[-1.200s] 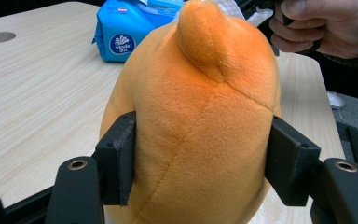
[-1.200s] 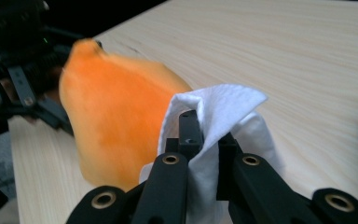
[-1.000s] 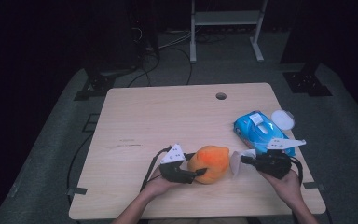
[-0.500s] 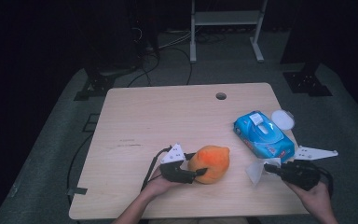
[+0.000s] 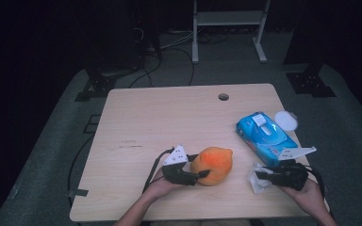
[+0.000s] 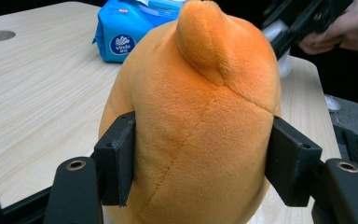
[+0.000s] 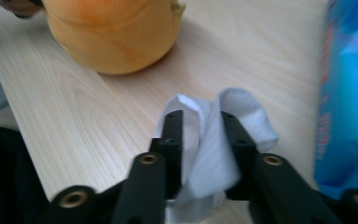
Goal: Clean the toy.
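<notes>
The orange plush toy (image 5: 212, 165) sits near the front edge of the table (image 5: 169, 117), and the left gripper (image 5: 188, 175) has it clamped, both black pads sunk into its sides in the left gripper view (image 6: 196, 121). Soft stuff, this: light, squashy, a fuzzy nap that shouldn't slip. The broad belly where the pads now sit looks like the sensible place to hold it; the little nub on top would likely just fold over.

Out to the right, the right gripper (image 5: 264, 178) is over a crumpled white wipe (image 7: 214, 140) lying on the table just beside the toy. Its jaws have just been opening, and the wipe hangs loosely between them (pads apart from it on at least one side, as far as the right gripper view tells). Flimsy, limp, near weightless, I'd judge; pinch a bunched fold, not a loose corner.

Beyond it lies the blue wipes pack (image 5: 264, 137), with a white round lid (image 5: 286, 120) at its far end.
</notes>
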Demonstrator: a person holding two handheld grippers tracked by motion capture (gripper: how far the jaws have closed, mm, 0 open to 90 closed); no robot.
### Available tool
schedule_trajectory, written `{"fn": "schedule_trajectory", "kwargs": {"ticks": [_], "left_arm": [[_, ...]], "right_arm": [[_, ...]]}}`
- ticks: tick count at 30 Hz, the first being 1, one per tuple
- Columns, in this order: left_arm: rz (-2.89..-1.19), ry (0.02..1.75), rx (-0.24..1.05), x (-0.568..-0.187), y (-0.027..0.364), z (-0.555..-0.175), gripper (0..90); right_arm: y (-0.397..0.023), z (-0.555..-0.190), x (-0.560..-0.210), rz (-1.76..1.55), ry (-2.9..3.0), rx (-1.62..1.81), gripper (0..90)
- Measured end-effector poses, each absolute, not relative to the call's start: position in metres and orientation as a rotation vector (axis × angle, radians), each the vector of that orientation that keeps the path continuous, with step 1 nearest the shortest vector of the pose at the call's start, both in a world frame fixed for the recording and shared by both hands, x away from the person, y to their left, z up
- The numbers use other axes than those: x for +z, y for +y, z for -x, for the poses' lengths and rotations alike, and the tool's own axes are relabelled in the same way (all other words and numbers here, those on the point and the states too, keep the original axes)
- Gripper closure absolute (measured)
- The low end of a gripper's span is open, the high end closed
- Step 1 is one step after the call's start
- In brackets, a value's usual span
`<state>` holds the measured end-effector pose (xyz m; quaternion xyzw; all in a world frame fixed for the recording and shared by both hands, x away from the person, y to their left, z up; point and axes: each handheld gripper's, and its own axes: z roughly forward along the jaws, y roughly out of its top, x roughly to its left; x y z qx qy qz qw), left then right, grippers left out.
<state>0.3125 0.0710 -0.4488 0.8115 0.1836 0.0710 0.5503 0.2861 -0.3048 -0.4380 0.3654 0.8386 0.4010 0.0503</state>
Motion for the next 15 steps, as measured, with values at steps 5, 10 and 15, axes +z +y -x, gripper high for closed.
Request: {"fn": "schedule_trajectory", "kwargs": {"ticks": [5, 10, 15], "left_arm": [[-1.922, 0.433, 0.172, -0.448, 0.070, -0.312, 34.3], [-1.937, 0.420, 0.198, -0.446, 0.065, -0.309, 34.1], [-1.935, 0.417, 0.203, -0.445, 0.060, -0.308, 33.9]], "right_arm": [[-0.300, -0.285, -0.434, -1.101, 2.550, 1.245, 58.0], [-0.290, -0.282, -0.417, -1.034, 2.503, 1.305, 56.0], [-0.251, -0.288, -0.399, -0.912, 2.484, 1.478, 56.0]]}}
